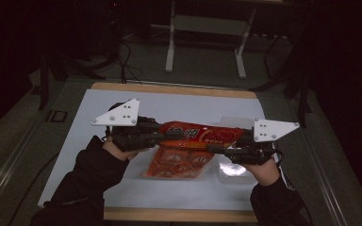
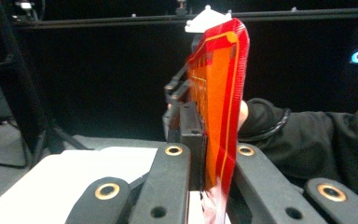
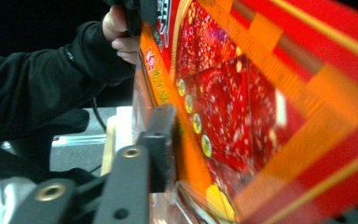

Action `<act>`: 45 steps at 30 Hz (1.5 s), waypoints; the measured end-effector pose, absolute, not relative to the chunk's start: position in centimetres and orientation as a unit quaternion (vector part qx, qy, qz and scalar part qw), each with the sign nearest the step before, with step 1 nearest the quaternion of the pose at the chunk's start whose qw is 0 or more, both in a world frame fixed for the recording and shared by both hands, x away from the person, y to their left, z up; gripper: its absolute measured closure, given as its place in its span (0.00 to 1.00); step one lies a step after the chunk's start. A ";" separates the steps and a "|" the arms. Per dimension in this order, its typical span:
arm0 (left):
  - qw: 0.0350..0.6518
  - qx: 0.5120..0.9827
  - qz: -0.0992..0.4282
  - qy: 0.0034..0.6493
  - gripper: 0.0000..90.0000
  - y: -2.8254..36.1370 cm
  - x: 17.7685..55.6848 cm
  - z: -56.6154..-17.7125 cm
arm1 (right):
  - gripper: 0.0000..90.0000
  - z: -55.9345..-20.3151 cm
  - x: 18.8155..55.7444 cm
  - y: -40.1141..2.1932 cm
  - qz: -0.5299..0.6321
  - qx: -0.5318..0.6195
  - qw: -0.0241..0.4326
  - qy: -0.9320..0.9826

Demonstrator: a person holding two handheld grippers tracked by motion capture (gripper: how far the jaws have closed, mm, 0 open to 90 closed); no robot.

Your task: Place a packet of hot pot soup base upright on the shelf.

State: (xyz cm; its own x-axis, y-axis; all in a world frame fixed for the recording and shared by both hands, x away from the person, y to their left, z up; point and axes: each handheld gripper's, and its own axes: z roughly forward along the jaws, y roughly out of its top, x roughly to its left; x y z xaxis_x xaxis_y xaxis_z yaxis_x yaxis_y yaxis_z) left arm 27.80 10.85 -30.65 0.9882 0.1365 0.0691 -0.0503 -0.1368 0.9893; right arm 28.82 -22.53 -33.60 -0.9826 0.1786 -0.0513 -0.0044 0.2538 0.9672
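Right now, red snack bag [image 1: 199, 136] hangs stretched between both grippers above the worktop [image 1: 99, 106]. Left gripper [image 1: 162, 134] fingers clamped on its left end; right gripper [image 1: 217, 147] fingers pressing its right end.

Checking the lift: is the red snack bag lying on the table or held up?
Held up: the red snack bag hangs between left gripper and right gripper, above the table.
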 end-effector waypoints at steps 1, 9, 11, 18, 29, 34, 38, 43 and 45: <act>0.657 0.750 0.071 0.030 1.00 10.8 27.8 -30.7 | 0.76 -33.6 28.9 -22.5 0.609 0.051 0.069 0.788; 0.649 0.757 0.067 0.028 0.99 10.5 27.8 -30.8 | 1.00 -33.5 28.5 -22.2 0.589 0.026 0.057 0.806; 0.650 0.757 0.061 0.027 0.99 10.5 27.9 -30.9 | 1.00 -33.4 28.4 -22.1 0.588 0.022 0.049 0.807; 0.648 0.759 0.064 0.024 0.99 10.8 27.8 -30.6 | 1.00 -33.1 28.2 -22.1 0.589 0.025 0.044 0.807; 0.646 0.757 0.096 0.023 0.96 11.0 27.5 -30.4 | 1.00 -32.0 28.2 -22.0 0.592 0.035 0.041 0.804; 0.651 0.752 0.105 0.027 0.92 11.1 27.5 -30.3 | 1.00 -31.4 28.1 -22.0 0.585 0.039 0.047 0.808; 0.644 0.758 0.101 0.030 0.93 11.0 27.7 -30.5 | 1.00 -31.3 28.2 -21.9 0.571 0.043 0.045 0.819; 0.653 0.749 0.106 0.038 0.59 11.3 27.7 -30.9 | 1.00 -31.2 28.2 -22.1 0.578 0.049 0.047 0.813; 0.657 0.745 0.106 0.047 0.53 11.6 27.8 -30.9 | 1.00 -31.0 28.2 -22.2 0.582 0.049 0.049 0.810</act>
